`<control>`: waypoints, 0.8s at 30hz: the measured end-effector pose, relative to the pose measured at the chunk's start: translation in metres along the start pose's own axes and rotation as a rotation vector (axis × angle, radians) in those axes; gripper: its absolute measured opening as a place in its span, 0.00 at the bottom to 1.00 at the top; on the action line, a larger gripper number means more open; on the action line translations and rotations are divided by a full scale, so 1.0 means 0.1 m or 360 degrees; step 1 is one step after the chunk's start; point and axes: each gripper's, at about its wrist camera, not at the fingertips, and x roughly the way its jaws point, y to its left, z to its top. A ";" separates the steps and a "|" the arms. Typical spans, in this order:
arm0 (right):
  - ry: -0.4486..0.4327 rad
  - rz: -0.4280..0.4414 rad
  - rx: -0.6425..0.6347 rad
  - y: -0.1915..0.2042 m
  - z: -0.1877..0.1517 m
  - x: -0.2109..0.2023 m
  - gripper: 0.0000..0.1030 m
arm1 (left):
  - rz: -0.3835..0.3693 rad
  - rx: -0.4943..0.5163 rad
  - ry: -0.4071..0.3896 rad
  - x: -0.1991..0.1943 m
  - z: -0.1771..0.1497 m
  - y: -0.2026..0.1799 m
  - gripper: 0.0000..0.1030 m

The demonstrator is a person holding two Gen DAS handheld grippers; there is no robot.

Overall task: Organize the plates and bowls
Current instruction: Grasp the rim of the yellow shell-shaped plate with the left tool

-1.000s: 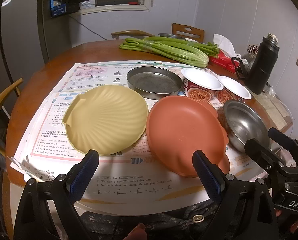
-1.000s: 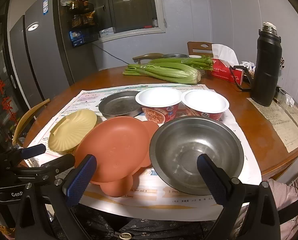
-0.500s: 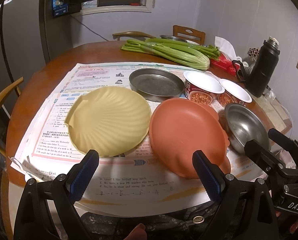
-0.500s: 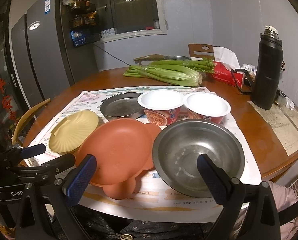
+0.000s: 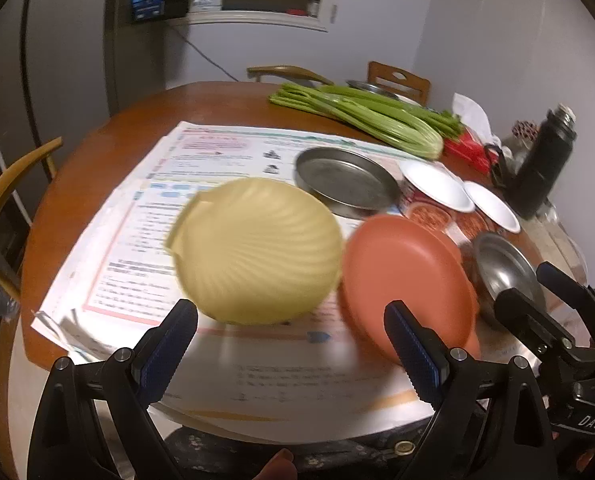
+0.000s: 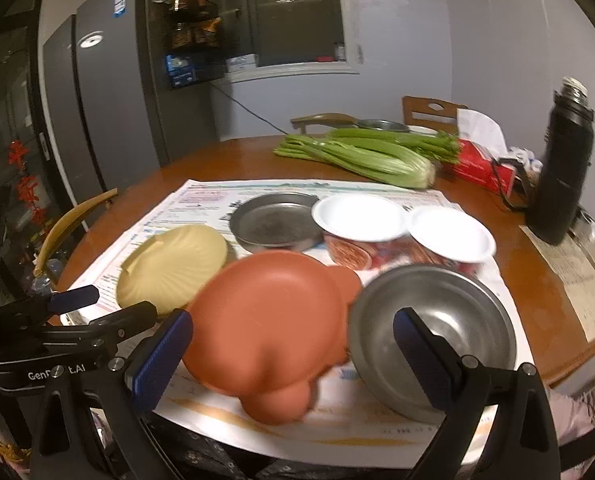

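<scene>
Right now both of my grippers hover at the near edge of the round wooden table (image 6: 201,160), and neither holds anything. My left gripper (image 5: 289,344) has its jaws spread wide, empty, with the pale yellow shell-shaped plastic plate (image 5: 257,248) lying just ahead between them. My right gripper (image 6: 293,352) is likewise gaping and empty, framing the gap where the terracotta-orange plastic plate with rounded ears (image 6: 273,320) meets the shiny stainless steel bowl (image 6: 433,336).

All the dishes sit on printed paper sheets (image 5: 217,152) spread across the table. The yellow plate lies to the left, the orange plate just beside it on its right, their rims close or touching; blur keeps me from telling which. The steel bowl sits right of the orange plate. Behind them stand a shallow round grey metal pan (image 6: 277,224) and two white-lidded instant noodle cups (image 6: 361,220), side by side. Farther back lie green celery stalks (image 6: 357,156), a red tissue pack (image 6: 477,164) and a tall black thermos flask (image 6: 561,168).
</scene>
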 end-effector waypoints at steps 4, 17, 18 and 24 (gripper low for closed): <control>0.0021 0.0065 -0.0049 0.10 0.13 0.10 0.98 | 0.0038 -0.0104 -0.0010 0.00 0.06 0.24 0.92; 0.0194 0.0274 -0.0272 0.57 0.49 0.68 0.96 | 0.0105 -0.0328 0.0039 0.15 0.16 0.90 0.92; 0.0222 0.0282 -0.0279 0.59 0.51 0.75 0.95 | 0.0098 -0.0331 0.0053 0.18 0.17 0.92 0.92; 0.0313 0.0265 -0.0383 0.75 0.53 1.07 0.85 | 0.0053 -0.0343 0.0087 0.29 0.24 0.97 0.92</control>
